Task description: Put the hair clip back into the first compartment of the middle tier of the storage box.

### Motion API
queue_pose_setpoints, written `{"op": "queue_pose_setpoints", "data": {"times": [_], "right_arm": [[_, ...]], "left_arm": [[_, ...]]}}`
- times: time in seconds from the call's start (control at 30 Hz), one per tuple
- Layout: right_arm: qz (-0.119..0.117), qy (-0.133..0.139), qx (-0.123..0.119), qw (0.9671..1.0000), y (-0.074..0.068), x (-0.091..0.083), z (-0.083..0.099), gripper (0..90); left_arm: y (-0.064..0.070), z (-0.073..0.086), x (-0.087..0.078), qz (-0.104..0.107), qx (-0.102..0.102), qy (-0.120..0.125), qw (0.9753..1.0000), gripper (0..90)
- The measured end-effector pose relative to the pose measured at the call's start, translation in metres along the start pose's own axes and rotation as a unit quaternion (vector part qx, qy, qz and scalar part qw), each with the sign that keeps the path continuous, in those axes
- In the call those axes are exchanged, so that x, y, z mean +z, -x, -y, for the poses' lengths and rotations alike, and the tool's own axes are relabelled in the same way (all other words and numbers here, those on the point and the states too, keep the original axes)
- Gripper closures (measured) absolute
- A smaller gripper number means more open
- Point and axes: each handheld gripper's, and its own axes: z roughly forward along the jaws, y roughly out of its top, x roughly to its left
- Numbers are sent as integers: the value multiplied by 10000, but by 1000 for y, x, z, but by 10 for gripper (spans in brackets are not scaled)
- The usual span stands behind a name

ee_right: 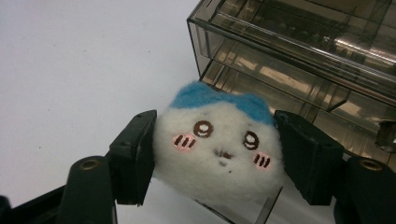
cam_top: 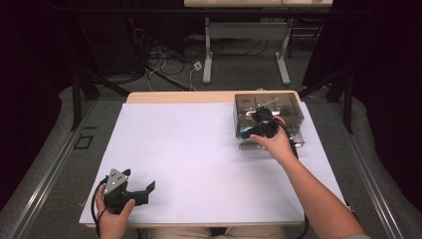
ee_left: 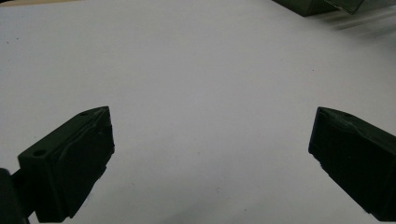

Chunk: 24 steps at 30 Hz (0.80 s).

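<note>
1. Two grippers in use over a white table (cam_top: 199,164); a person's hands and forearms come in from the near edge.
2. Right gripper (ee_right: 215,149): jaws clamped on a plush (ee_right: 217,149), one jaw pressed into each side of it.
3. Plush: white, round, blue on top, stitched face with pink cheeks, facing the right gripper view's camera, roughly upright.
4. Plush sits just beside the near corner of a clear smoky box (ee_right: 303,60); whether it touches the box wall, cannot tell.
5. High view: right gripper (cam_top: 263,128) at the box (cam_top: 293,107), far right of the table, over the box's near-left part; the right hand (cam_top: 276,144) holds it.
6. Left gripper (cam_top: 142,191): near left of the table, held low by the left hand (cam_top: 114,214); jaws wide apart, nothing between them.
7. Left gripper view: bare table between the jaws, box edge (ee_left: 317,5) at the far right.
8. Grippers well apart from each other.
</note>
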Motion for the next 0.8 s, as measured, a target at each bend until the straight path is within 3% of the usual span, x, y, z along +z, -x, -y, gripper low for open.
{"op": "queue_pose_setpoints", "data": {"times": [0.43, 0.8], "right_arm": [[30, -45, 65, 10000, 2, 5, -1, 261], [42, 136, 100, 9998, 5, -3, 0, 242]], "left_arm": [[-1, 0, 0, -21, -45, 14, 10000, 3], [-1, 0, 1, -24, -84, 16, 10000, 3]]}}
